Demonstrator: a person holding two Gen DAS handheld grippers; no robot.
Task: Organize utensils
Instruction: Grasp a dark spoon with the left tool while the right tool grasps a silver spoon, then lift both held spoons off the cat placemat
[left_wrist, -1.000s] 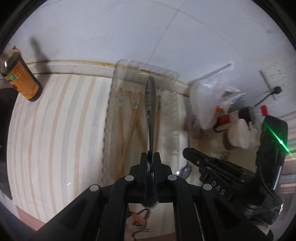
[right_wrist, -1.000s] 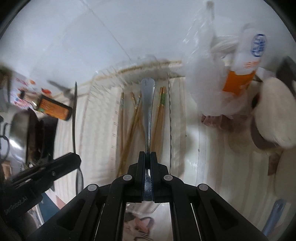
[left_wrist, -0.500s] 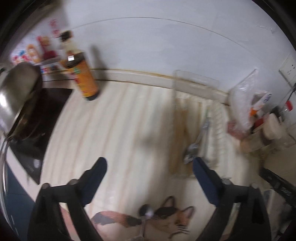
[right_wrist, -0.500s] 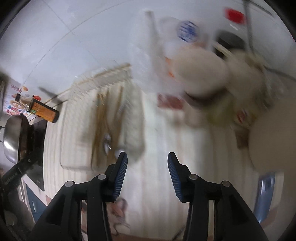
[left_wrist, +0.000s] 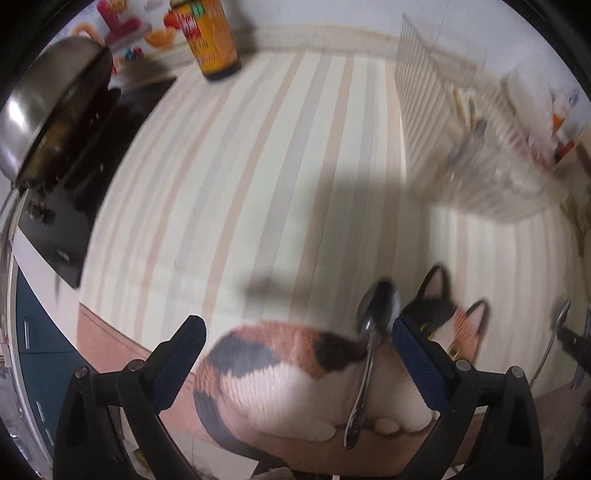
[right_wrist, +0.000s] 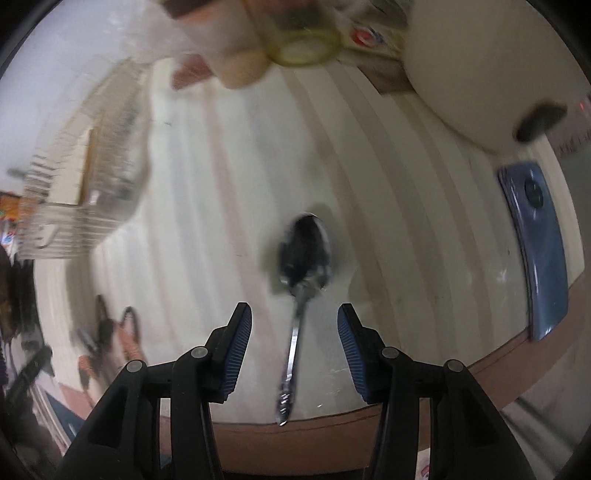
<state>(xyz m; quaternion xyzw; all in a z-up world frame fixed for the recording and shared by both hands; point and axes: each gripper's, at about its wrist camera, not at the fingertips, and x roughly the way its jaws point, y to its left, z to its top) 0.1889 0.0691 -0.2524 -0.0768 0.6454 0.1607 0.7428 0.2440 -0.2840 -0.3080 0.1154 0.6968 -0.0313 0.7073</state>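
Observation:
In the left wrist view my left gripper (left_wrist: 295, 339) is open and empty above a steel spoon (left_wrist: 369, 354) that lies on the cat picture on the striped mat; the spoon sits near the right finger. A second spoon (left_wrist: 554, 336) lies at the far right. The clear ribbed tray (left_wrist: 461, 129) with chopsticks and spoons stands at the upper right. In the right wrist view my right gripper (right_wrist: 295, 328) is open and empty, with a steel spoon (right_wrist: 301, 277) lying on the mat between its fingers. The tray (right_wrist: 92, 166) is blurred at the left.
A sauce bottle (left_wrist: 210, 37) stands at the back, a steel pot (left_wrist: 48, 99) on a black stove (left_wrist: 74, 184) at the left. A blue phone (right_wrist: 539, 251) lies at the right edge, a white round object (right_wrist: 480, 66) and blurred containers (right_wrist: 258, 40) behind.
Both grippers held spoons over the tray a second ago, then opened and left them there. Both have since pulled back toward the mat's front edge, each over another spoon.

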